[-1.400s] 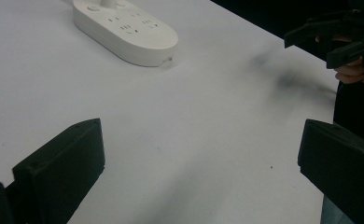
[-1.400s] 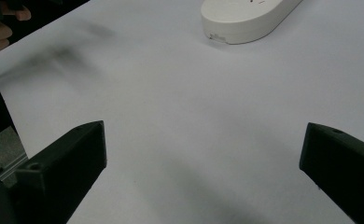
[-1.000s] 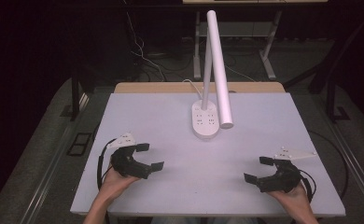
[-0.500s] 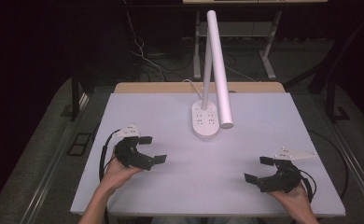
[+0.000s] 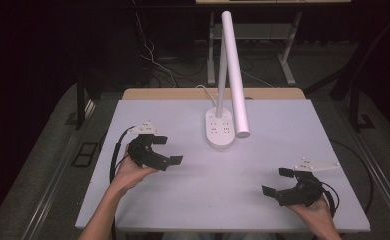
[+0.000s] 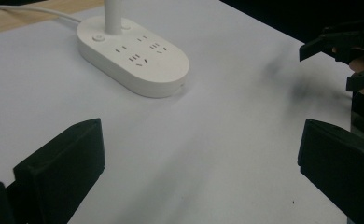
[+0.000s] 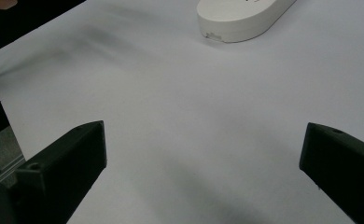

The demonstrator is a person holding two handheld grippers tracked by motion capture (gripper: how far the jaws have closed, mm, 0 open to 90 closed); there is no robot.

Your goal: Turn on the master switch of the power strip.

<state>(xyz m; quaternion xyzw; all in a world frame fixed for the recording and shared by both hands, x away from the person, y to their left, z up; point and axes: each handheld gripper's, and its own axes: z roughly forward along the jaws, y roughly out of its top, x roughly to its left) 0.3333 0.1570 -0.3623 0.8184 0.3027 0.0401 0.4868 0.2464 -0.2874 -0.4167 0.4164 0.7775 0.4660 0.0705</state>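
White lamp base [image 5: 220,128] at counter [image 5: 193,200] centre; left gripper [image 5: 170,150] near its left, jaws wide apart, empty; right gripper [image 5: 278,181] well apart to its right-front, likewise agape, empty

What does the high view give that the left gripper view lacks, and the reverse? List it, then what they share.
High view alone: the lamp's long white head slanting down over the table, the left gripper seen from outside in the person's left hand, the floor and table legs behind.

Left gripper view alone: the socket holes and round button on the lamp base close up, and its own two black jaws standing wide apart.

Shared: the white lamp base, its cable, the pale table top, and the right gripper, open, held above the table.
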